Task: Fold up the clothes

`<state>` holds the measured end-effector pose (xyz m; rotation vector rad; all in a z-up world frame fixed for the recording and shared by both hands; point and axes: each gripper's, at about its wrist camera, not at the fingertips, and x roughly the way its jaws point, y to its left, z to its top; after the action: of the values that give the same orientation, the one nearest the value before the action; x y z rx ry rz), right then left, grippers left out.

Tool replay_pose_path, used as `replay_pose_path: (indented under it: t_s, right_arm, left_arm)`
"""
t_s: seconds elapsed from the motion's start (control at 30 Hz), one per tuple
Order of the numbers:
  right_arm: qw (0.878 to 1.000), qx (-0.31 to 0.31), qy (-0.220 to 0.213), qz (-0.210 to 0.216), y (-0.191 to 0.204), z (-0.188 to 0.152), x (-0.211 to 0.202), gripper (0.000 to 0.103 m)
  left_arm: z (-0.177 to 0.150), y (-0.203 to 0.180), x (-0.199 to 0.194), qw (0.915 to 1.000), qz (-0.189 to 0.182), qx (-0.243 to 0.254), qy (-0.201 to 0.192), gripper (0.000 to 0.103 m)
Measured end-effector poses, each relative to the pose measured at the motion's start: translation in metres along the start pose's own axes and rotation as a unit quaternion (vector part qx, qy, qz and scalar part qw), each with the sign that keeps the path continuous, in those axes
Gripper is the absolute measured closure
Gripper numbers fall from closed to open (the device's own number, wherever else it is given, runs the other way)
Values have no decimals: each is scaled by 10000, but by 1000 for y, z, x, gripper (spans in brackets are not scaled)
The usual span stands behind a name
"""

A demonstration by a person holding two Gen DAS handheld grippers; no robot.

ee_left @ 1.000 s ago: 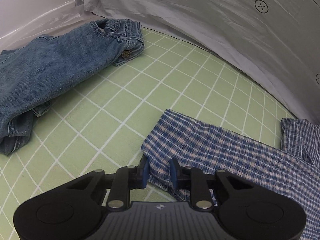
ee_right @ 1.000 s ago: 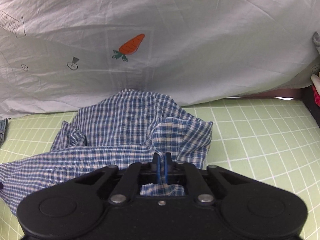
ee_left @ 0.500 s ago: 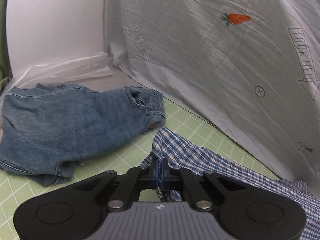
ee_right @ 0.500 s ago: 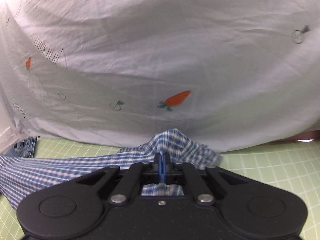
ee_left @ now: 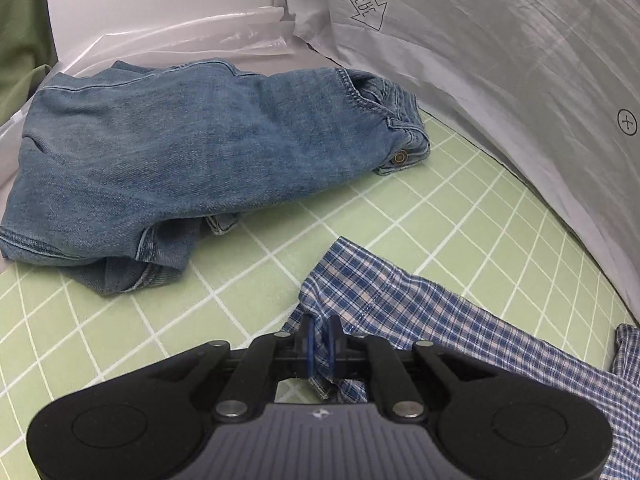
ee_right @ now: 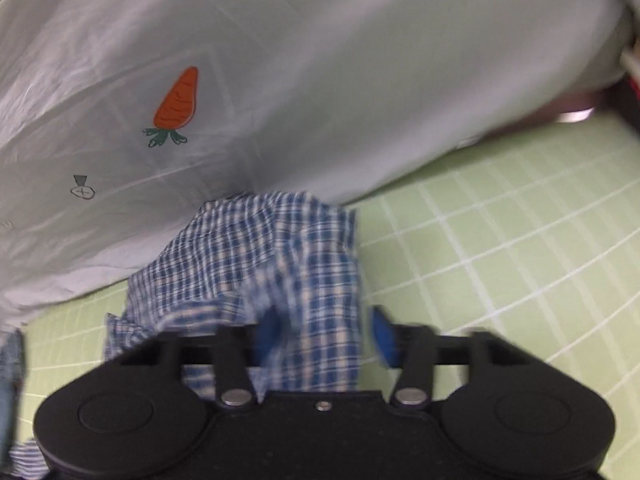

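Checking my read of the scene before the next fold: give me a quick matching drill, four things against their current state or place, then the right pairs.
Things:
1. left gripper
2. right gripper
3. jeans
4. carrot print

States or places:
A. on the grey sheet
B. jaws apart, plaid cloth between them
C. lying bunched on the green grid mat
D. closed on an edge of the plaid shirt

Pairs: 1-D, 2-B, 3-C, 4-A

The plaid shirt lies on the green grid mat; the grey sheet hangs behind it.
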<state>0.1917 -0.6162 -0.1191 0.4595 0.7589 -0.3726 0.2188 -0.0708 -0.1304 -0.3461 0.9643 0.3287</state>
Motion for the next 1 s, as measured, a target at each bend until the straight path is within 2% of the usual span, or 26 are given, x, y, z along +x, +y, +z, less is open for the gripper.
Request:
replay_pose_path:
  t_s: [0.03, 0.13, 0.23, 0.3, 0.37, 0.4, 0.43, 0.5, 0.6, 0.67, 0.77, 0.9, 0.93, 1.0]
  right_arm:
    - [9999, 26, 58, 85, -2, 3, 5, 101]
    - [9991, 96, 229, 330, -9, 10, 20, 101]
    - [9994, -114, 278, 157, -8, 14, 33, 101]
    - [9994, -243, 225, 56, -8, 12, 22, 100]
    - [9991, -373, 172, -45, -8, 10, 11, 97]
    - [9989, -438, 145, -96, -8, 9, 5, 88]
    - [9986, -502, 119, -146, -8, 8, 0, 73]
    - [9977, -631, 65, -247, -9, 6, -12, 62]
    - [9963, -766, -1, -398, -14, -4, -32, 61]
    - [9957, -785, -29, -497, -23, -17, -49, 60]
    - [9946, -810, -66, -646, -36, -38, -75, 60]
    - [9944, -643, 135, -823, -66, -65, -99, 59]
    - [9944, -587, 190, -856, -72, -71, -103, 58]
    - [9944, -516, 320, -870, -77, -83, -108, 56]
  left_arm:
    - [0, 1, 1, 10000, -2, -9, -1, 94]
    - [-1, 1, 2, 10000, -34, 3, -22, 94]
    - [-2, -2, 6, 9999, -5, 86, -81, 94]
    - [0, -4, 7, 9999, 1, 76, -71, 96]
    - [2, -6, 6, 10000, -14, 55, -52, 99]
    - [3, -8, 4, 10000, -34, 60, -57, 100]
    - [3, -12, 1, 9999, -105, 103, -82, 101]
    - [3, -22, -9, 9991, -296, 242, -158, 101]
    - [-1, -52, -29, 9952, -707, 627, -271, 101]
    - [-13, -78, -45, 9892, -1093, 951, -241, 101]
    - [-39, -120, -68, 9744, -1718, 1449, -98, 101]
    - [-98, -170, -95, 9461, -2527, 1995, 358, 100]
    - [-114, -180, -101, 9375, -2698, 2142, 488, 96]
    - [-135, -194, -110, 9264, -2768, 2458, 692, 83]
